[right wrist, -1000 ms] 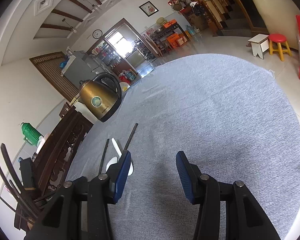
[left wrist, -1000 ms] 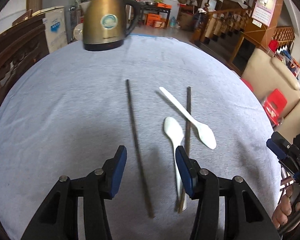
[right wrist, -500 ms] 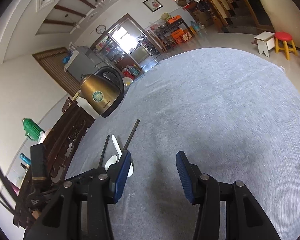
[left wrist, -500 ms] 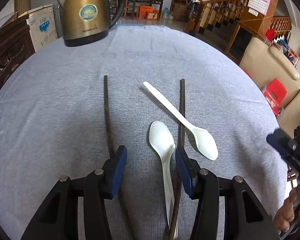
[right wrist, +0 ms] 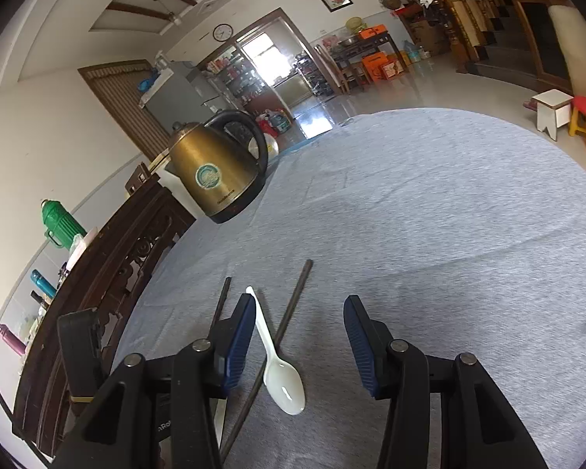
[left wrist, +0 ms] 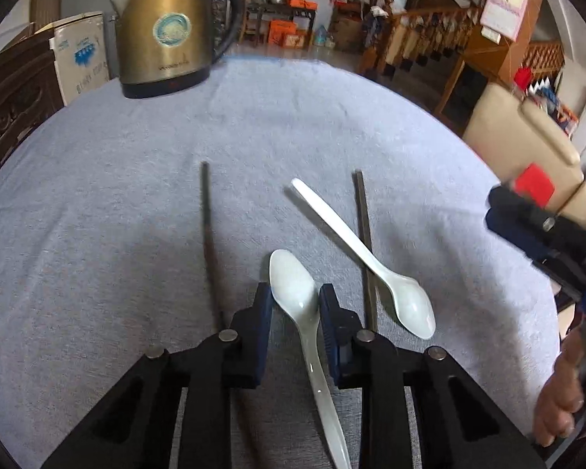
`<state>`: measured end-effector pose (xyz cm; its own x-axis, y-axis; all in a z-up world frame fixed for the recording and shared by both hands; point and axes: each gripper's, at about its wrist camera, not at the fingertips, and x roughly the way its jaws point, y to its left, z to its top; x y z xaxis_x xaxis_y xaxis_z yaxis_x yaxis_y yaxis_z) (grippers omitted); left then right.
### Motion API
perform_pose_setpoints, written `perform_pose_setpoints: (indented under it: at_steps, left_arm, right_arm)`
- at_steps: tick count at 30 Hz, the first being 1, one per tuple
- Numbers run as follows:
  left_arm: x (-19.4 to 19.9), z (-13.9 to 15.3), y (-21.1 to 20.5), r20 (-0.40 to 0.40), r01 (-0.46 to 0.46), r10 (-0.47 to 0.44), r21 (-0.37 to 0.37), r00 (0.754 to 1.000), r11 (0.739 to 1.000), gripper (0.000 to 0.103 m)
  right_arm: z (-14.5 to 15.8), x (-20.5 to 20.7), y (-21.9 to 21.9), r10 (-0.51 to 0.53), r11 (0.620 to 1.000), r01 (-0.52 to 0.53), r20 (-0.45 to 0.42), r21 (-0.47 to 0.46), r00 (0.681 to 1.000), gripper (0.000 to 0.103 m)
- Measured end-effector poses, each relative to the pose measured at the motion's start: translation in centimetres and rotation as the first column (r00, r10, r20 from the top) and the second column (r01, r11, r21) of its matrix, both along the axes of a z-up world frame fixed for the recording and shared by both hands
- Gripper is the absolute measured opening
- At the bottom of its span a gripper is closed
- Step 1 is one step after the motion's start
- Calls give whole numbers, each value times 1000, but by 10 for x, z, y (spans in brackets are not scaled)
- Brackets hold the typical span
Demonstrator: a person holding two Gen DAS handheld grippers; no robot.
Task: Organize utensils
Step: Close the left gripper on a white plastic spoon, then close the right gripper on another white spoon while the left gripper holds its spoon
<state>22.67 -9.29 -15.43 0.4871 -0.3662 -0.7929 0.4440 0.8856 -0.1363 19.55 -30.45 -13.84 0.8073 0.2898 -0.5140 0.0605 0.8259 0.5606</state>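
Note:
Two white plastic spoons and two dark chopsticks lie on the grey tablecloth (left wrist: 97,234). My left gripper (left wrist: 295,301) is closed in around the near spoon (left wrist: 299,305), its blue pads on either side of the bowl's neck. The second spoon (left wrist: 367,258) lies slanted across the right chopstick (left wrist: 365,250). The left chopstick (left wrist: 209,234) lies apart to the left. My right gripper (right wrist: 297,336) is open and empty, above the second spoon (right wrist: 275,359) and the right chopstick (right wrist: 289,312). The right gripper shows at the left wrist view's right edge (left wrist: 547,234).
A brass electric kettle (left wrist: 168,27) stands at the table's far left; it also shows in the right wrist view (right wrist: 215,172). A carved dark wooden sideboard (right wrist: 109,273) runs along the left of the table. The table edge curves round on the right.
My left gripper has moved forward and right onto the near spoon and its jaws have narrowed around it. My right gripper has swung left and now sits over the second spoon.

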Motion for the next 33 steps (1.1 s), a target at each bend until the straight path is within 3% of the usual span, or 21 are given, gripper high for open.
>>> perform_pose_setpoints:
  at_steps: [10, 16, 19, 23, 26, 31, 33]
  left_arm:
    - [12, 25, 61, 72, -134, 146, -144, 987, 980, 25]
    - [23, 7, 93, 87, -226, 248, -207, 965, 952, 25]
    - [27, -2, 96, 65, -249, 266, -195, 962, 949, 25]
    - [22, 4, 95, 103, -252, 274, -183, 956, 950, 25]
    - [23, 2, 92, 105, -249, 265, -144, 959, 958, 25]
    - [23, -1, 91, 105, -259, 270, -108, 957, 960, 25]
    - [22, 0, 90, 115, -261, 271, -95, 956, 961, 25]
  right_arm:
    - [-4, 58, 47, 175, 982, -178, -54, -65, 983, 50]
    - [-9, 95, 85, 245, 945, -263, -114, -194, 963, 51]
    - [-13, 103, 103, 235, 912, -269, -142, -310, 962, 51]
    - [-23, 110, 114, 200, 870, -267, -198, -415, 960, 51]
    - [-27, 117, 115, 176, 852, -268, -234, -450, 956, 50]
    - [-30, 124, 118, 144, 826, -257, -253, -501, 957, 32]
    - [-29, 125, 116, 139, 830, -253, -255, -497, 957, 14]
